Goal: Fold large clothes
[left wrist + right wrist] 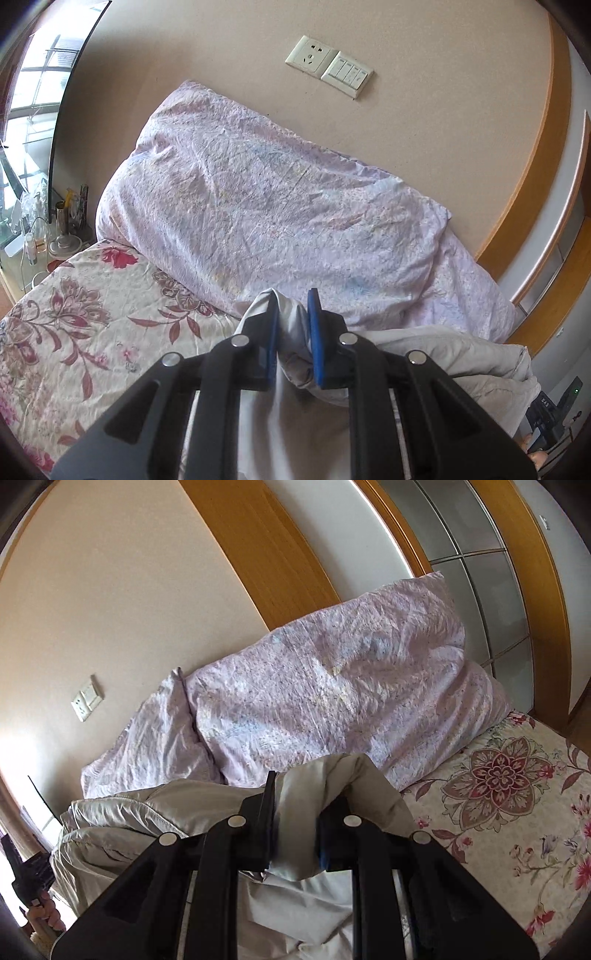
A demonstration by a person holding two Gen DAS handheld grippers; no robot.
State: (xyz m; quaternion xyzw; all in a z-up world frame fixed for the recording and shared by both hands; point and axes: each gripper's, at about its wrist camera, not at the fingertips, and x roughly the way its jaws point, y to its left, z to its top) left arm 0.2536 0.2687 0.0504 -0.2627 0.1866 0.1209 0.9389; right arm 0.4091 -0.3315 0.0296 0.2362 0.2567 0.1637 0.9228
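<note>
Garment point(424, 354) of pale grey-white cloth hangs gathered between the two grippers above the floral bedsheet point(74, 314), in front of the lilac pillows point(258, 206) that lean against the beige wall.

On the left, the left gripper point(293, 332) has its blue-padded fingers point(316, 332) drawn nearly together, pinching a bunched fold of the garment. Cloth sticks up past the tip of the left finger and drops away below the pads, and more of it trails off to the right side of that view. A socket and switch plate point(328, 66) sits on the wall above the pillows, and a cluttered nightstand point(44, 236) stands at the far left beside a window.

On the right, the right gripper point(295, 812) likewise has its fingers point(267, 812) almost closed and clamped on the garment point(122, 812). A thick fold drapes over the top of the right finger and hides most of it, while the rest billows off to the left in that view and hangs down under the gripper. At the lower left edge of the right wrist view, a hand point(44, 912) grips the handle of the other gripper. A wooden door frame point(258, 554) rises behind the pillows.
</note>
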